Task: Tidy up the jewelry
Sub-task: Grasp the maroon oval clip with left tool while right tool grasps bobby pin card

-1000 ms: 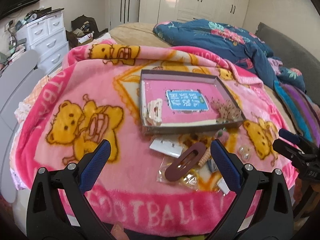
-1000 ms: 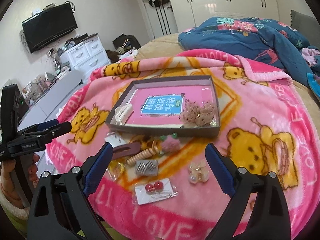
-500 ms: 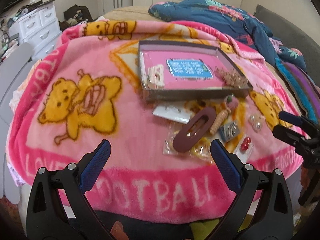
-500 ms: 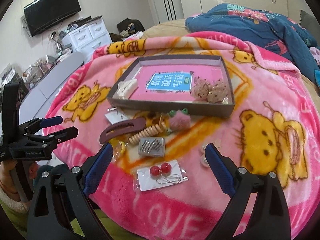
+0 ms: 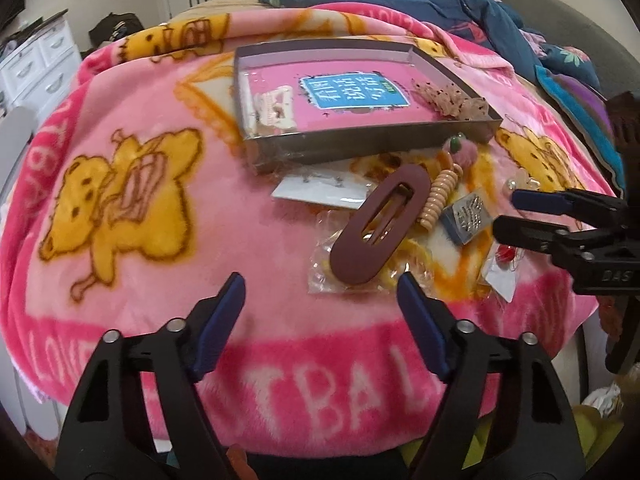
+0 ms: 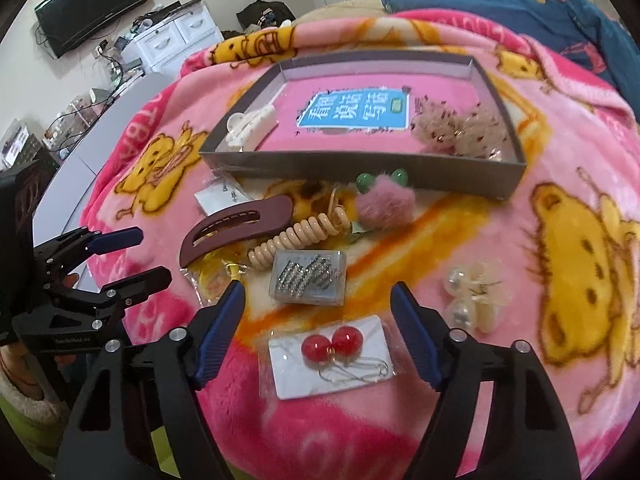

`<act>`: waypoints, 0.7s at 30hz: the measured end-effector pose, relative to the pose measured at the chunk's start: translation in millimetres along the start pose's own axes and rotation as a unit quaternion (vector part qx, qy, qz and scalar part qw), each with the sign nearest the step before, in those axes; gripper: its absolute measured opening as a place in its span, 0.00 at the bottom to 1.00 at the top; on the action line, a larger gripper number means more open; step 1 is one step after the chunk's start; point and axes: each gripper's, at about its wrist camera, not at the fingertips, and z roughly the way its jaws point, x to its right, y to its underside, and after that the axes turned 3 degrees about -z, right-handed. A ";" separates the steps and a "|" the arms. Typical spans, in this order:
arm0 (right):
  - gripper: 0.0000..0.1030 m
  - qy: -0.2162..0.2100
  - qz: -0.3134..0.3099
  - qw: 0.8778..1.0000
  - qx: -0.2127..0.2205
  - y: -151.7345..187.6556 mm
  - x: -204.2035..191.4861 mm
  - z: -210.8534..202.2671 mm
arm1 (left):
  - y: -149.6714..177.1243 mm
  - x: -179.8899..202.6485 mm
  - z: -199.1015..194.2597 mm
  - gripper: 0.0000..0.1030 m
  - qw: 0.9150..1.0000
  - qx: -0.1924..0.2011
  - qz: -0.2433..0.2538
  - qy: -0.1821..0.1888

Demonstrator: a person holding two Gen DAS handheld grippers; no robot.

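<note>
Both grippers hang above the near edge of a pink bear-print blanket (image 6: pixel 500 216) spread over a bed.

Left gripper (image 5: pixel 320 284): its jaws have just been closing but stand spread, with only bare blanket between them. The maroon oval hair clip (image 5: pixel 380 228) lies just beyond the right fingertip, at 1 o'clock, resting on a clear packet of yellow items (image 5: pixel 332 276).

Right gripper (image 6: pixel 316 292): its jaws have likewise just been closing and stand apart, gripping nothing. The card of red ball earrings (image 6: pixel 332 356) lies between the fingers, untouched. The clear case of rhinestone pieces (image 6: pixel 308 278) sits at 12 o'clock just past the tips; the pearl earrings (image 6: pixel 472 300) lie at 2 o'clock.

The grey tray (image 6: pixel 360 168) stands further out at 12 o'clock. It holds a white claw clip (image 6: pixel 252 124) at its left end and a beige speckled scrunchie (image 6: pixel 460 128) at its right. A coiled beige hair tie (image 6: pixel 296 240) and a pink fluffy bobble (image 6: pixel 384 204) lie on the blanket in front of it.
</note>
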 end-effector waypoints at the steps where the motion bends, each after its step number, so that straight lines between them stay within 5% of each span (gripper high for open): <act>1: 0.67 -0.001 0.002 1.000 -0.002 -0.3 0.2 2.9 | -2.3 1.5 2.4 0.60 1.000 -0.002 0.004 0.002; 8: 0.54 -0.014 0.007 1.000 -0.020 -4.0 2.7 23.1 | -14.6 10.9 13.3 0.51 0.999 -0.010 0.025 0.029; 10: 0.44 -0.017 -0.002 1.000 -0.021 -3.8 1.9 26.0 | -17.6 13.6 16.8 0.51 0.999 -0.011 0.029 0.035; 21: 0.44 0.005 0.015 1.000 0.003 -5.4 25.0 -1.1 | -32.2 31.3 30.8 0.31 0.997 -0.020 0.047 0.054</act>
